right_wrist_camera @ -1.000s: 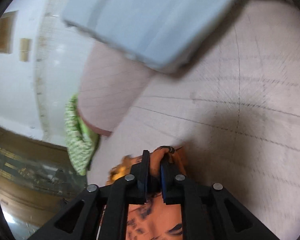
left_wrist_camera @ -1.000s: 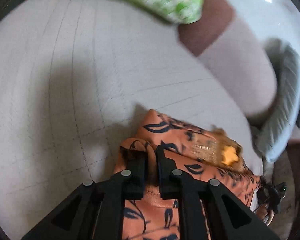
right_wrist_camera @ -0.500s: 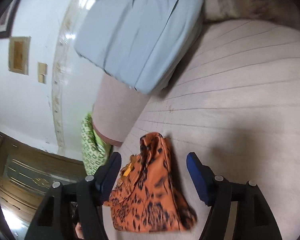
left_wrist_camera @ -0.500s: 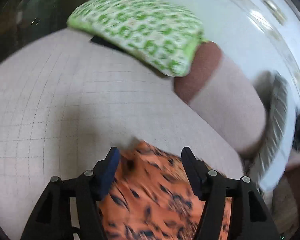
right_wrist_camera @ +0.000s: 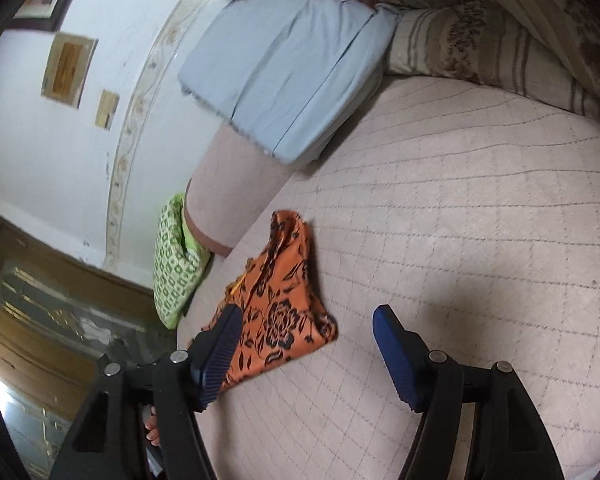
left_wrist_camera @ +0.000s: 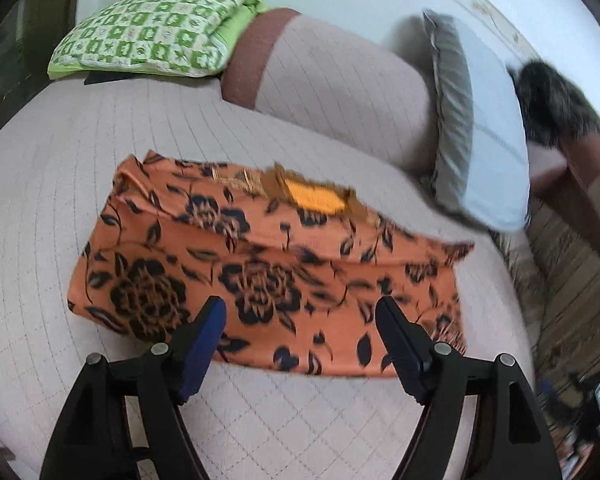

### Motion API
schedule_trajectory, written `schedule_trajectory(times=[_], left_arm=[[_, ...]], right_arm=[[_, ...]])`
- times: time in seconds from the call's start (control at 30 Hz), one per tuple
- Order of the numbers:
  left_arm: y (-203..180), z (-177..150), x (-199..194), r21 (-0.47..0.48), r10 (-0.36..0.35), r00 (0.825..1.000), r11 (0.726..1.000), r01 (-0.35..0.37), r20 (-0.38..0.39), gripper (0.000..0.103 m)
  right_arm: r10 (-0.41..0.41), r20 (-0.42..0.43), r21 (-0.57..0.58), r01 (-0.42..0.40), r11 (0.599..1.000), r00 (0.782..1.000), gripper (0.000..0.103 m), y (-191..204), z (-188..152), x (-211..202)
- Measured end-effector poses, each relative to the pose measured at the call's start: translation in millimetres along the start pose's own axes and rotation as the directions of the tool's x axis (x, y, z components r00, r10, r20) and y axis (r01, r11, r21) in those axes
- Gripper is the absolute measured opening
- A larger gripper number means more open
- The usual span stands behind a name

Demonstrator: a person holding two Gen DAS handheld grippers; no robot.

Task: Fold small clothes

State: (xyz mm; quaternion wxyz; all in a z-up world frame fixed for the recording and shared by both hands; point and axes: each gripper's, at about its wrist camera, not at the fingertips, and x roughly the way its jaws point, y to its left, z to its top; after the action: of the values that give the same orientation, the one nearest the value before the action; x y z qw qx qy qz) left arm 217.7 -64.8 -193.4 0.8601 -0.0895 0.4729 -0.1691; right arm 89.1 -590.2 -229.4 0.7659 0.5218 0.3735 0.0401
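You have one orange floral garment (left_wrist_camera: pixel 260 264) on the quilted bed (left_wrist_camera: pixel 40 200), one green checked pillow (left_wrist_camera: pixel 152 32), one pale blue pillow (right_wrist_camera: pixel 284 72), one pink bolster (left_wrist_camera: pixel 340 88), and two grippers, the left gripper (left_wrist_camera: pixel 300 320) and the right gripper (right_wrist_camera: pixel 306 326).

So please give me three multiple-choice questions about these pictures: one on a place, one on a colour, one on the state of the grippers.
1. Where does the green checked cushion lie?
A. at the far edge of the bed, beside the pink bolster
B. on top of the folded garment
C. between the fingers of the left gripper

2. What colour is the garment on the quilted bedspread?
A. plain blue
B. orange with black flowers
C. white with red stripes

3. What state are the two grippers in?
A. both shut on the garment
B. only the left is open
C. both open, holding nothing

Answers: 1 A, it rests next to the bolster's brown end; 2 B, the floral print is plain in both views; 3 C, the left gripper and the right gripper have their jaws spread apart, with no cloth pinched between them.
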Motion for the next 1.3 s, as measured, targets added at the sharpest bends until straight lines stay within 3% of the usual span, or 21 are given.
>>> schedule_trajectory(times=[0.2, 0.3, 0.43, 0.57, 0.73, 0.93, 1.0, 1.1, 1.17, 1.23, 1.3], left_arm=[[15, -3, 12, 0.087, 0.097, 0.994, 0.991, -0.1, 0.04, 0.078], [46, 8, 19, 0.065, 0.162, 0.986, 0.984, -0.165, 0.051, 0.078], [85, 21, 31, 0.012, 0.194, 0.98, 0.981, -0.195, 0.03, 0.078], [108, 29, 51, -0.028, 0.188, 0.981, 0.982, -0.189, -0.051, 0.078], [110, 48, 78, -0.053, 0.099, 0.99, 0.993, -0.104, -0.096, 0.078], [100, 93, 126, -0.011, 0.069, 0.987, 0.997, -0.072, -0.147, 0.078], [100, 113, 145, -0.01, 0.058, 0.986, 0.998, -0.06, -0.158, 0.078], [104, 146, 158, -0.049, 0.037, 0.99, 0.998, -0.044, -0.137, 0.078], [112, 169, 146, -0.1, 0.042, 0.997, 0.994, -0.048, -0.064, 0.078], [115, 176, 124, -0.114, 0.065, 0.998, 0.991, -0.063, 0.021, 0.078], [111, 168, 103, -0.089, 0.094, 0.994, 0.992, -0.088, 0.063, 0.079]], right_arm=[[-0.036, -0.097, -0.114, 0.025, 0.993, 0.995, 0.071, 38, -12, 51], [-0.044, -0.14, -0.178, 0.019, 0.984, 0.989, 0.071, 58, -17, 85], [-0.006, -0.218, -0.208, -0.04, 0.977, 0.976, 0.071, 83, -26, 138], [0.025, -0.305, -0.197, -0.089, 0.976, 0.952, 0.071, 98, -38, 192], [0.016, -0.385, -0.226, -0.111, 0.968, 0.923, 0.071, 109, -52, 253], [0.063, -0.441, -0.197, -0.165, 0.966, 0.895, 0.071, 122, -35, 324], [0.076, -0.435, -0.175, -0.167, 0.97, 0.897, 0.071, 126, -19, 346], [0.12, -0.341, -0.139, -0.176, 0.974, 0.932, 0.071, 132, 17, 361], [0.172, -0.228, -0.11, -0.2, 0.974, 0.958, 0.071, 132, 41, 352], [0.221, -0.136, -0.081, -0.233, 0.969, 0.966, 0.071, 128, 57, 332], [0.203, -0.11, -0.095, -0.214, 0.972, 0.973, 0.071, 124, 60, 314]])
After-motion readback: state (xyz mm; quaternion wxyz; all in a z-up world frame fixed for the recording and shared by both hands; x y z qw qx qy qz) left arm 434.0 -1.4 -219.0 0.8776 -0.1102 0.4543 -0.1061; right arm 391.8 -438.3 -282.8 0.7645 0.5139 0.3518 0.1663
